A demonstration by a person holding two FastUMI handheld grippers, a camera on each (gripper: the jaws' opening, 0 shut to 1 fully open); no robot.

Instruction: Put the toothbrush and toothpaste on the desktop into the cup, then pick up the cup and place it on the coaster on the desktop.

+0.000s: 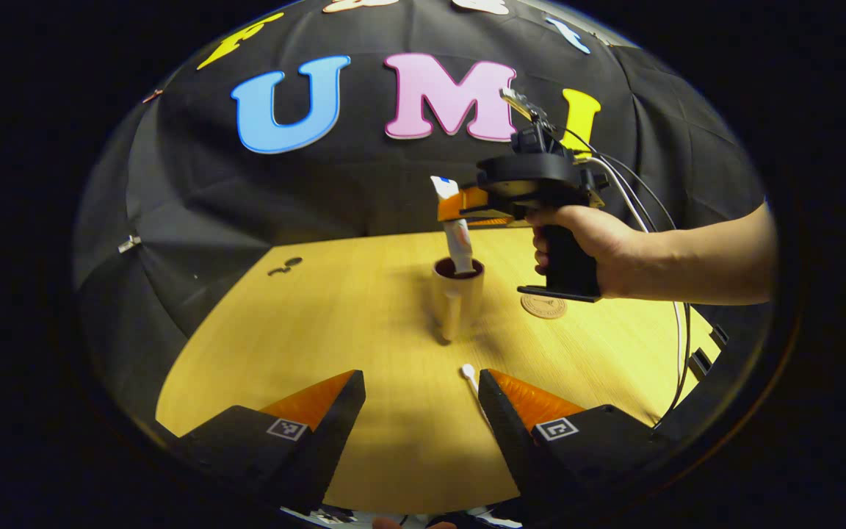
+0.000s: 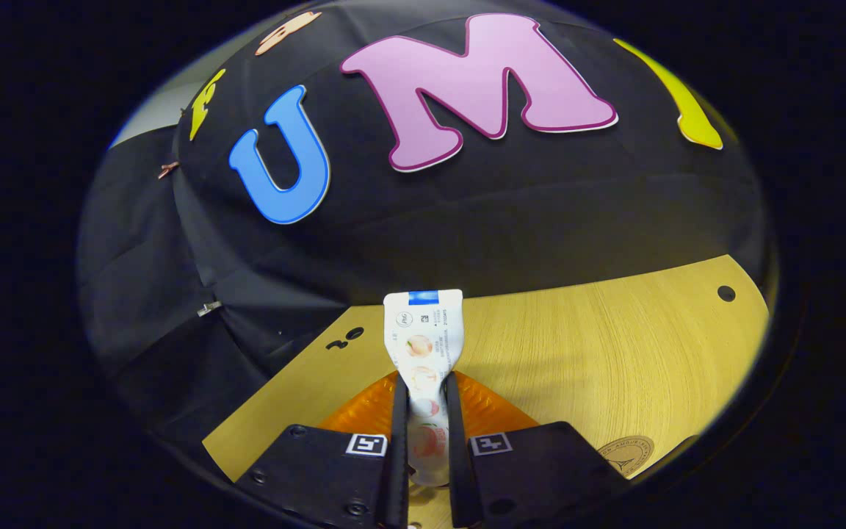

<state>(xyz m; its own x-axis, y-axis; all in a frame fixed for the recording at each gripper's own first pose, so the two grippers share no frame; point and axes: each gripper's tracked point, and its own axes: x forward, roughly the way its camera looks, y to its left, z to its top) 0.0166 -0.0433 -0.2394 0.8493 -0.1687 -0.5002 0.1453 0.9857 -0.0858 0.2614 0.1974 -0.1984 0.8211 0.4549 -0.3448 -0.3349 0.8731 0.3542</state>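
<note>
Toothbrush [image 1: 470,378] lies between the released left gripper [image 1: 421,397] fingers – right gripper [image 2: 423,411] grasps toothpaste [image 2: 423,345] above cup [image 1: 458,297], coaster [image 1: 543,306] lower right.

Place: a recording booth — a staged setup, not a lived-in room.
Walls: black cloth [image 1: 195,206] draped on all sides, creased and pinned with small clips [image 1: 129,244].
Worktop: one pale wood-grain worktop [image 1: 364,323] with drilled holes near its far edge — otherwise sparse.
Gear: a hand-held gripper [image 1: 460,209] with trailing cables [image 1: 636,213] and printed square markers [image 2: 366,444] on the fingers, pointing to data collection.
</note>
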